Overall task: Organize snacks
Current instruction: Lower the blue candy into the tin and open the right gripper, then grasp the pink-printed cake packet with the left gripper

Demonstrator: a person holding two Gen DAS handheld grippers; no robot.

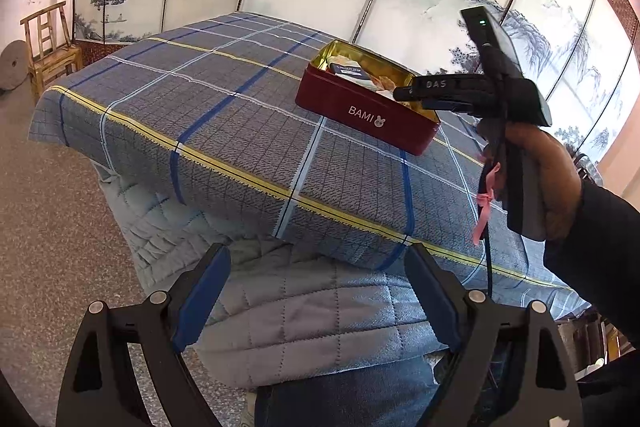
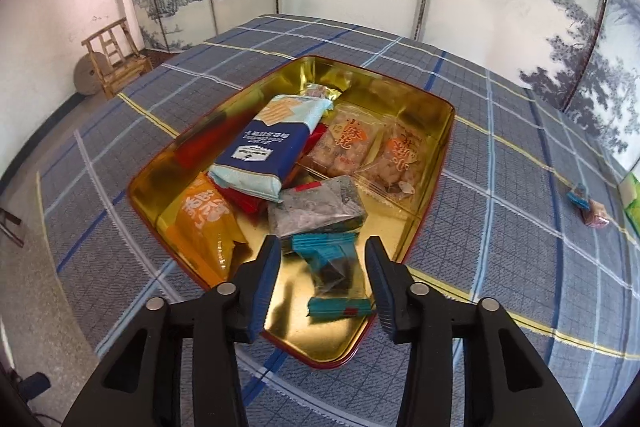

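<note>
While my right gripper (image 2: 322, 267) hangs over the near end of the red tin (image 2: 430, 205), its two blue-padded fingers (image 2: 266, 275) stand apart with a teal-wrapped snack (image 2: 334, 277) lying between them on the gold floor of the tin. Neither pad touches the wrapper; there is bare gold on either side of it, so the snack lies released, not grasped. Just beyond my fingertips sits a grey speckled packet (image 2: 316, 209), and past that a long blue and white biscuit pack (image 2: 272, 147) lies across red wrappers. Off my left finger an orange packet (image 2: 204, 223) leans against the tin wall; beyond my right finger two clear packs of pale twists (image 2: 366, 151) lie side by side. Far off to the right of my fingers a few loose small snacks (image 2: 588, 205) lie on the checked blue cloth (image 2: 500, 147).

My left gripper (image 1: 316, 291) stands spread wide with nothing between its pads, held out past the cloth's near edge. The red tin (image 1: 368, 115) lies well ahead of its fingers, to the right, with my right hand (image 1: 548, 183) and its tool over it.
</note>
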